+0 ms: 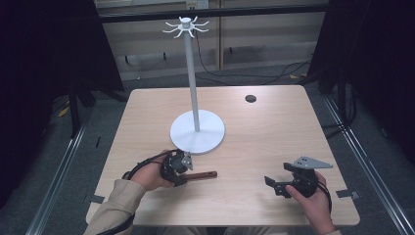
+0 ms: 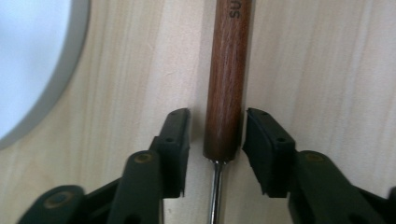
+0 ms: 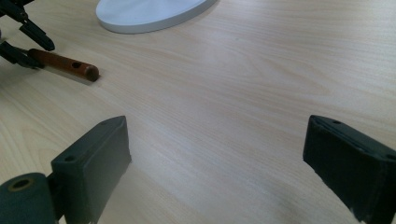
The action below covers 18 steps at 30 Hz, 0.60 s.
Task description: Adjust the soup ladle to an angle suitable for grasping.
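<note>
The left gripper (image 1: 182, 165) is sitting near the tabletop's (image 1: 274, 127) near-left edge, its fingers (image 2: 175, 140) slightly parted, flanking the wooden-handled tool (image 2: 225, 84) lying flat; whether they touch it, I cannot tell. The white stand base (image 1: 197, 132) is resting just beyond. The right gripper (image 1: 276, 185) is hovering by the near-right edge, fingers (image 3: 93, 158) spread wide, gripping nothing, bare wood lying between.

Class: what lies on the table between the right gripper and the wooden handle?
Nothing: bare tabletop separates the right gripper from the wooden handle, seen in the right gripper view.
</note>
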Tool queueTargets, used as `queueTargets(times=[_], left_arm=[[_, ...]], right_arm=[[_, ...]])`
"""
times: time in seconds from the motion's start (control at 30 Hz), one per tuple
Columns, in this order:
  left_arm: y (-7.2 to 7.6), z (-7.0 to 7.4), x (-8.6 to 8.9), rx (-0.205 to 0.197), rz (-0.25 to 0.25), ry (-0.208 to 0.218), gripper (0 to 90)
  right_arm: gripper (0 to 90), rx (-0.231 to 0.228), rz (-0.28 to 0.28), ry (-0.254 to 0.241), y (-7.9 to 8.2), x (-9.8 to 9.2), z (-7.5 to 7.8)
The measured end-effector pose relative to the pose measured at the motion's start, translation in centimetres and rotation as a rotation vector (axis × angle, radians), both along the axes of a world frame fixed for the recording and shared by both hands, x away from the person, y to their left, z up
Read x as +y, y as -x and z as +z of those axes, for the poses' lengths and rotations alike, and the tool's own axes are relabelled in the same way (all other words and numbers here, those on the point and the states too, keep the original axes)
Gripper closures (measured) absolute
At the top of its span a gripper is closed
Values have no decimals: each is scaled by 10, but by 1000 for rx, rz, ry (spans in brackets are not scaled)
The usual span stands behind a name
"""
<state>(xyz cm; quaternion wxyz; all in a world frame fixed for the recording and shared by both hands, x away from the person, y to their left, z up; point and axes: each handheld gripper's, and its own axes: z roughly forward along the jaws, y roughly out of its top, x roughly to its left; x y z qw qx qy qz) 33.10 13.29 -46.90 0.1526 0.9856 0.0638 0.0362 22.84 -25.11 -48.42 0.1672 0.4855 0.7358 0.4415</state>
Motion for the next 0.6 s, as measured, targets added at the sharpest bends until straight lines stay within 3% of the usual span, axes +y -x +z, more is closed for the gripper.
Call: queueTargets(times=[0.17, 0.23, 0.27, 0.3, 0.33, 0.37, 0.4, 0.47, 0.5, 0.53, 0.6], left_arm=[[2, 1, -9, 8, -17, -30, 634], [-1, 3, -13, 31, -31, -67, 695], [0, 2, -14, 38, -17, -60, 716], [-2, 4, -15, 38, -41, -91, 721], [0, 3, -17, 40, -16, -81, 725], [-1, 4, -19, 35, -49, -114, 732], [1, 3, -20, 39, -23, -99, 737], [-1, 5, -20, 45, -41, -126, 742], [0, 4, -19, 55, -28, -99, 743], [4, 3, -19, 78, 30, -55, 744], [1, 7, -15, 56, 11, -35, 744]], right_arm=[[73, 2, -2, 3, 0, -1, -1], [73, -2, -2, 4, 0, -1, 0], [73, 0, -5, 2, 1, -1, 1], [73, -1, -6, 3, 1, -1, 1], [73, -2, -5, 2, 1, -1, 1], [73, -4, -5, 1, 1, -1, 1], [72, -4, -6, 0, 1, -2, 1], [72, -4, -8, -1, 1, -3, 1], [72, -1, -12, -2, 1, -4, 0], [72, -2, -11, -3, 1, -4, 0], [71, -4, -13, -4, 1, -5, 1]])
